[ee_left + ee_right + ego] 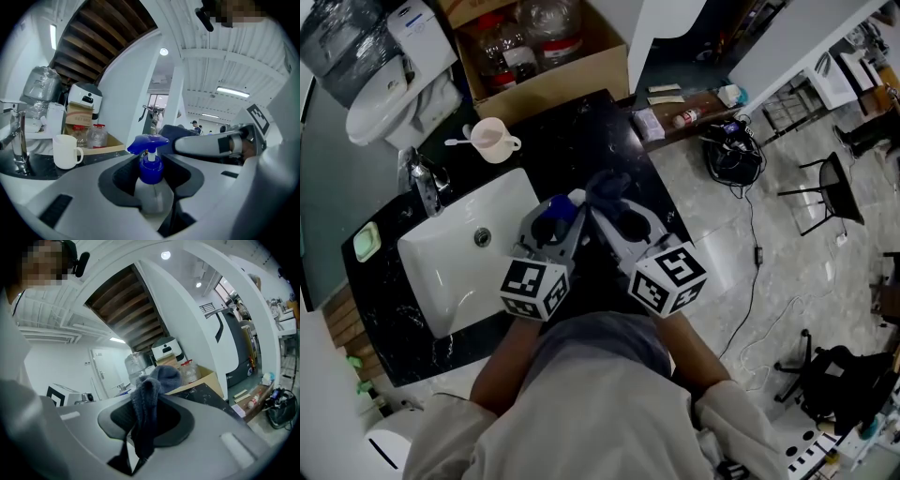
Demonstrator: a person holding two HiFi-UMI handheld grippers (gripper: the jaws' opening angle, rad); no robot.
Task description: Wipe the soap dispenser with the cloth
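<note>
Both gripping: L-gripper (151, 199) dispenser (150, 169), R-gripper (142, 430) cloth (158, 379), prob. touching.

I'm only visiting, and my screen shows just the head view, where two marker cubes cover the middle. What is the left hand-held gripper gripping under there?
Observer: The left gripper view shows the left hand-held gripper shut on a soap dispenser, its pads on either side of the bottle's neck.
Operator: And the other one?
Observer: In the right gripper view, the right hand-held gripper is shut on a dark blue-grey cloth, which bunches up above the jaws.
Operator: Is the cloth on the bottle yet?
Observer: From the left gripper view, the bunch sits level with the blue pump head, just beyond it to the right. I cannot tell whether they touch.
</note>
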